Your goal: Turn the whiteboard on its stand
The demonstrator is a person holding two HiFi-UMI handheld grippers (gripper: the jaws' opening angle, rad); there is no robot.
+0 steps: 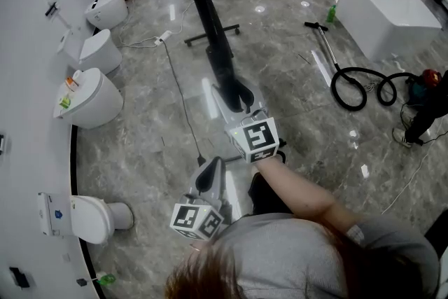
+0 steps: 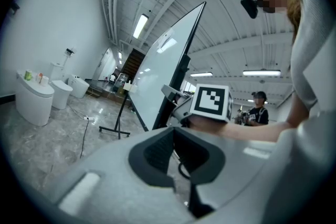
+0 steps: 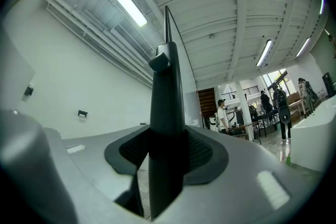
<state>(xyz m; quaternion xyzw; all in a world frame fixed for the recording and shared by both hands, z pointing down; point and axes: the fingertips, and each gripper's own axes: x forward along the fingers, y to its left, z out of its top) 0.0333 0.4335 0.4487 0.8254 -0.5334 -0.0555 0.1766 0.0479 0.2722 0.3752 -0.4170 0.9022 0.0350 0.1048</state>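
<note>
The whiteboard (image 1: 201,0) shows edge-on in the head view as a black bar running down from the top, on a black wheeled stand (image 1: 212,35). My right gripper (image 1: 236,96) is shut on its near edge frame. In the right gripper view that dark frame (image 3: 167,107) rises straight up between the pads of the right gripper (image 3: 167,153). In the left gripper view the white face of the board (image 2: 163,73) tilts away, with the right gripper's marker cube (image 2: 211,102) beside it. My left gripper (image 1: 210,176) hangs lower and nearer to me, open with nothing between its pads (image 2: 157,152).
Toilets (image 1: 89,98) line the curved wall at the left. A power strip and its cable (image 1: 176,91) lie on the floor beside the stand. A white bathtub (image 1: 395,14), a vacuum hose (image 1: 357,87) and a person's leg (image 1: 423,119) are at the right.
</note>
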